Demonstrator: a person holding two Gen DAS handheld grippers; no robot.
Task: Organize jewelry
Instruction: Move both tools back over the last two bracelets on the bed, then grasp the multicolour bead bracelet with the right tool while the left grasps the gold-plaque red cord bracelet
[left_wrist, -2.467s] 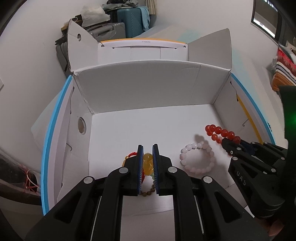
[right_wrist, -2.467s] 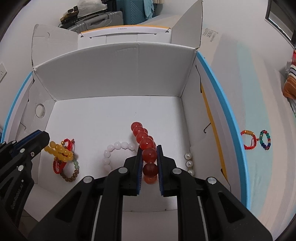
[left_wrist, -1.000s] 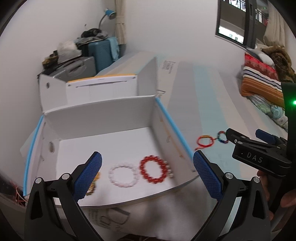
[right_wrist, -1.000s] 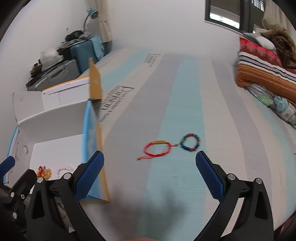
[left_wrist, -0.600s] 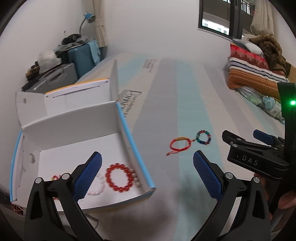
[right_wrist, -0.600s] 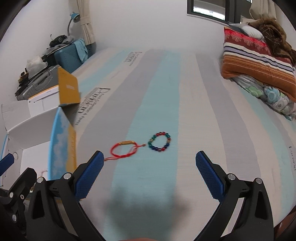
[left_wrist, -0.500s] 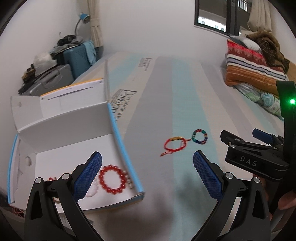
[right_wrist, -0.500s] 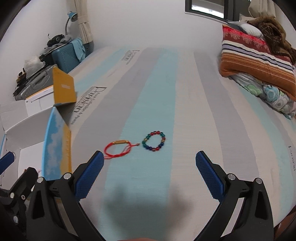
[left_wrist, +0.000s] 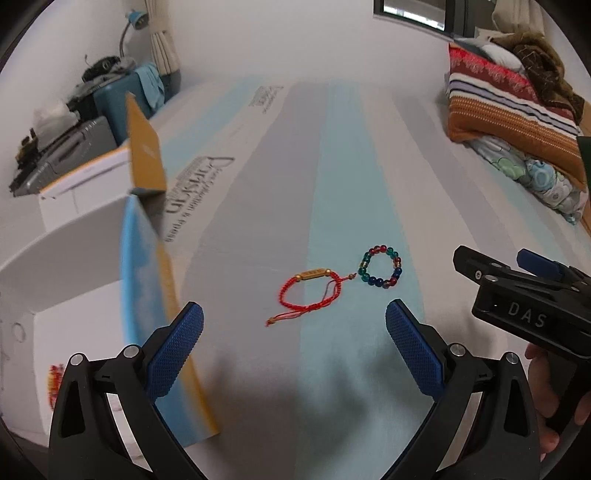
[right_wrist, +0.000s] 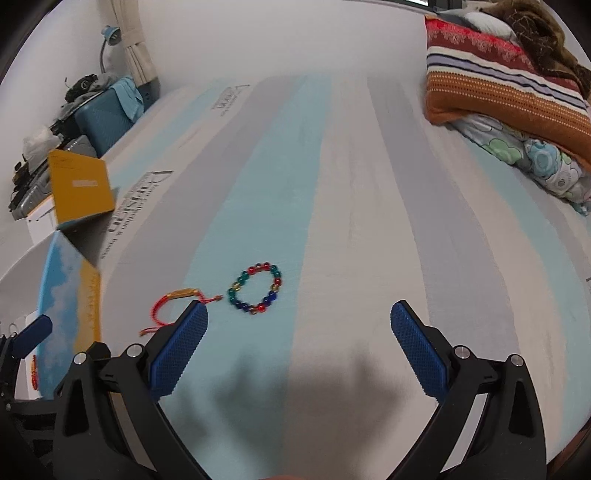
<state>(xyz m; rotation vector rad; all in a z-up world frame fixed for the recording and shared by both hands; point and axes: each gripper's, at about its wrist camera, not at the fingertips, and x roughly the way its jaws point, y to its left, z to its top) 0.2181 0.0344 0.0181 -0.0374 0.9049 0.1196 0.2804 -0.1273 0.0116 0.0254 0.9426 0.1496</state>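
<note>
Left wrist view: left claw (left_wrist: 294, 328) released, empty, above the striped mattress (left_wrist: 343, 155).
Red cord bracelet (left_wrist: 309, 291): straight ahead, its cord end just short of the multicolour bead bracelet (left_wrist: 380, 266).
Box (left_wrist: 110, 280): open at the left edge.
Right claw (left_wrist: 517, 273): at the right, spread.

Right wrist view: right claw (right_wrist: 299, 332) released, empty.
Multicolour bead bracelet (right_wrist: 255, 288): ahead-left.
Red cord bracelet (right_wrist: 177, 306): partly behind the left finger.
Folded blankets (right_wrist: 506, 85): far right corner.
</note>
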